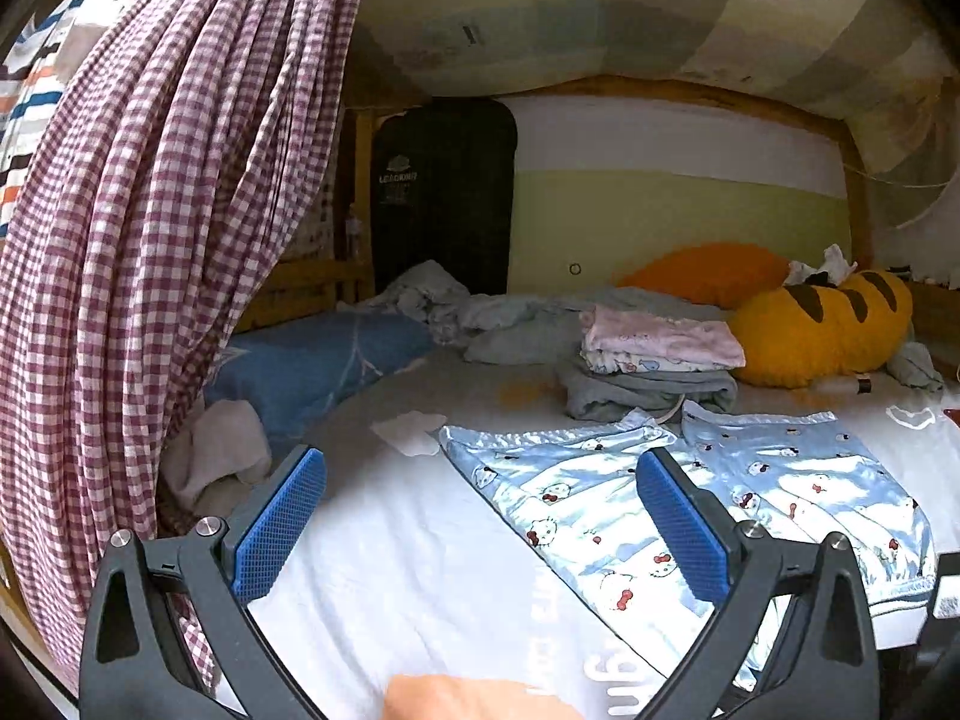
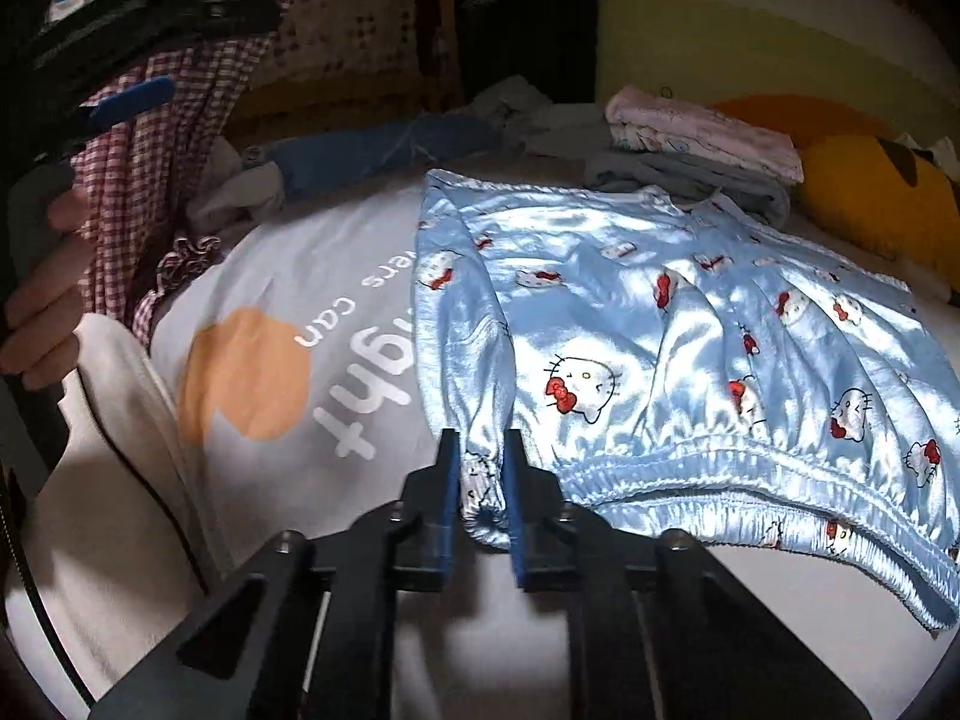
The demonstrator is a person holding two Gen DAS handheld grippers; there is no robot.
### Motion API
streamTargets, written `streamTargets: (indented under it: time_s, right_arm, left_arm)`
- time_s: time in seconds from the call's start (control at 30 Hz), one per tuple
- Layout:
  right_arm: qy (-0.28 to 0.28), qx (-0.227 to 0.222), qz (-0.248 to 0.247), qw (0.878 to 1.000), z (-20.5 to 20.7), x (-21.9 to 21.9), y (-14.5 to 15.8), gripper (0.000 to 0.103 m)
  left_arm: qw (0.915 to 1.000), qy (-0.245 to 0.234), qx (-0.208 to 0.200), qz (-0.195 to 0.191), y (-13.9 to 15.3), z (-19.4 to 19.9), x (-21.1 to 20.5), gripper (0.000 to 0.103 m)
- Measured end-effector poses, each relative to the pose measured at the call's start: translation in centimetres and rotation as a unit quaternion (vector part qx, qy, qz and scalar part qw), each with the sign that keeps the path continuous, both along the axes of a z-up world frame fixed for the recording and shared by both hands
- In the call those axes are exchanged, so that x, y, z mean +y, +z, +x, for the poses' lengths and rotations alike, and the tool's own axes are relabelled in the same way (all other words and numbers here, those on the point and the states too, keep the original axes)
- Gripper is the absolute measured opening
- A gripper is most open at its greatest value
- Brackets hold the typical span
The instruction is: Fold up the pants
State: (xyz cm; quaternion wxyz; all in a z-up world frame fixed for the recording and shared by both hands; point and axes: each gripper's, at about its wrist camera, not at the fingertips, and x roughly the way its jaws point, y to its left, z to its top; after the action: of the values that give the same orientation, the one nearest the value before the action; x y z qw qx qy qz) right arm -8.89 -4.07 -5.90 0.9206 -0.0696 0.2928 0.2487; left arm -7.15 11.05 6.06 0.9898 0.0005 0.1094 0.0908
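**Right claw on the waistband, left claw waiting**

We see the pants, pale blue satin with cartoon cats, spread flat on the bed toward its right side. Our right claw is closed to a narrow gap, pinching the gathered end of the elastic waistband at the near edge. From that grip the legs run away from us toward the folded clothes. Our left claw is wide open, holds nothing, and hovers left of the pants, so the right is nearer. The bed cover reads "ght" and "can"; a black bag reads roughly "LEADKING".
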Motion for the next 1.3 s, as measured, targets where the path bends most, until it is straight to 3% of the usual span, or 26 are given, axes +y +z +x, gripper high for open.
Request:
streamTargets:
  time_s: [0.23,0.4,0.5,0.63,0.77,0.87,0.97,1.03,1.07,1.1,1.17,1.3]
  right_arm:
    - [0.030,-0.005,-0.032,0.999,-1.9,0.8,-0.3,0.009]
    - [0.037,0.003,-0.021,0.999,-1.9,0.9,-0.3,0.009]
    - [0.035,0.007,-0.016,0.999,-1.5,0.9,-0.4,0.009]
    - [0.038,0.010,-0.014,0.999,-1.2,0.9,-0.2,0.009]
    - [0.038,0.009,-0.010,0.999,-0.9,0.8,-0.1,0.009]
    - [0.037,0.007,-0.005,0.999,-0.7,0.8,-0.1,0.009]
    - [0.038,0.012,0.002,0.999,-0.6,0.7,-0.2,0.009]
    - [0.038,0.016,0.005,0.999,-0.5,0.7,-0.3,0.009]
    - [0.038,0.018,0.008,0.999,-0.5,0.7,-0.4,0.009]
    - [0.037,0.021,0.011,0.999,-0.4,0.7,-0.4,0.009]
    - [0.034,0.023,0.014,0.999,-0.4,0.6,-0.4,0.009]
    - [0.026,0.009,0.027,0.999,-0.9,-0.1,0.7,0.009]
  left_arm:
    - [0.9986,0.000,0.052,0.011,0.4,2.7,0.9,0.103]
    - [0.9955,-0.026,0.090,0.017,2.5,9.7,3.4,0.101]
    - [0.9902,-0.056,0.125,-0.024,2.7,15.6,5.6,0.092]
    - [0.9771,-0.062,0.185,-0.085,0.7,22.9,8.1,0.082]
    - [0.9557,-0.042,0.259,-0.132,-3.5,28.7,10.4,0.077]
    - [0.9462,-0.026,0.288,-0.145,-6.1,30.7,11.7,0.075]
    - [0.9320,-0.033,0.311,-0.183,-8.0,31.1,12.7,0.073]
    - [0.9247,-0.040,0.317,-0.207,-8.7,31.3,13.2,0.058]
    - [0.9231,-0.040,0.319,-0.211,-8.8,31.3,13.2,0.036]
    - [0.9218,-0.041,0.321,-0.213,-9.0,31.4,13.2,0.001]
    - [0.9217,-0.055,0.316,-0.218,-8.9,31.6,13.3,0.001]
    - [0.9378,-0.053,0.280,-0.198,-6.1,31.6,13.2,0.001]
